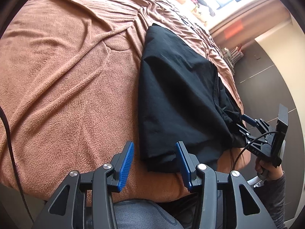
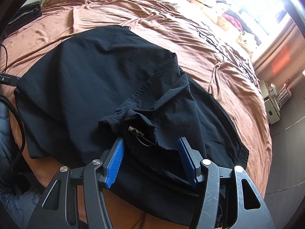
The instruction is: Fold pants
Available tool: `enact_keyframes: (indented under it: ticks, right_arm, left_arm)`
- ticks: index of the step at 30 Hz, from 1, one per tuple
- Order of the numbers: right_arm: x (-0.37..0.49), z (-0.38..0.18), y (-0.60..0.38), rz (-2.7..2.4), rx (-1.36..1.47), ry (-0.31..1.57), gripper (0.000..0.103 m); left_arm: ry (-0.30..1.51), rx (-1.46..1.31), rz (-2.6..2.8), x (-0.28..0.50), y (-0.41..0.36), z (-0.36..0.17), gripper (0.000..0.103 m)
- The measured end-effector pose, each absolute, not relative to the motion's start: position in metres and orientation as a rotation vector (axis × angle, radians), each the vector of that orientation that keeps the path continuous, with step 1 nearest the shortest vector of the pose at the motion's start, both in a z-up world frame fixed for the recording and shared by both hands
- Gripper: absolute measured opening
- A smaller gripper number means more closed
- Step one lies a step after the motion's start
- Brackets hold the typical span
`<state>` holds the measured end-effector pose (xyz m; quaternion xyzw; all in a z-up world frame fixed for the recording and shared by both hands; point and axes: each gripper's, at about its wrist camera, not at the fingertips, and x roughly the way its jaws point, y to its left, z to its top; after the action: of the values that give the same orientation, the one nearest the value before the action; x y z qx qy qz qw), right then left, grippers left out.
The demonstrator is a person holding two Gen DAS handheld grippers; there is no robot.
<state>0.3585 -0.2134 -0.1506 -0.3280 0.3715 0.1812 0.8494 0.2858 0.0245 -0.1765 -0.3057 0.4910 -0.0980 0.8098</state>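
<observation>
Black pants point(image 1: 177, 87) lie folded lengthwise on a brown blanket point(image 1: 66, 76), running away from me. My left gripper point(image 1: 154, 144) hovers over their near corner, blue pads apart. That corner lies between them and brushes the right pad point(image 1: 183, 160). At the pants' right edge my right gripper point(image 1: 241, 123) is held by a hand point(image 1: 266, 169). In the right wrist view the right gripper point(image 2: 151, 139) is shut on a bunched, lifted piece of the pants point(image 2: 95, 72) with a drawstring toggle point(image 2: 133, 129) showing.
The bed edge runs along the bottom, with a person's grey-clad leg point(image 1: 137, 213) against it. Dark tiled floor point(image 1: 266, 72) and a white rack point(image 2: 274, 99) lie to the right. Plush toys point(image 2: 221, 19) sit by the bright window. A black cable point(image 1: 11, 143) trails at left. Dark clothing point(image 2: 26, 15) rests far left.
</observation>
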Motion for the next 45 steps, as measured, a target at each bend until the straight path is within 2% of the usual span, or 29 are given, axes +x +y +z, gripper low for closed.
enact_keyframes:
  ticks: [7, 23, 26, 29, 45]
  right_arm:
    - [0.355, -0.169, -0.198, 0.42, -0.816, 0.82, 0.056]
    - [0.37, -0.187, -0.186, 0.507, -0.847, 0.897, 0.055]
    - [0.38, -0.181, -0.195, 0.523, -0.729, 0.929, 0.02]
    - [0.386, -0.169, -0.208, 0.519, -0.635, 0.911, 0.012]
    - [0.414, -0.096, -0.313, 0.366, -0.172, 0.792, 0.007]
  left_arm:
    - [1.049, -0.655, -0.211, 0.287, 0.024, -0.177, 0.048]
    - [1.066, -0.663, -0.223, 0.287, 0.024, -0.18, 0.048]
    - [1.068, -0.667, -0.223, 0.287, 0.025, -0.18, 0.048]
    - [1.072, -0.667, -0.226, 0.288, 0.025, -0.181, 0.048]
    - [1.076, -0.678, -0.251, 0.293, 0.023, -0.183, 0.048]
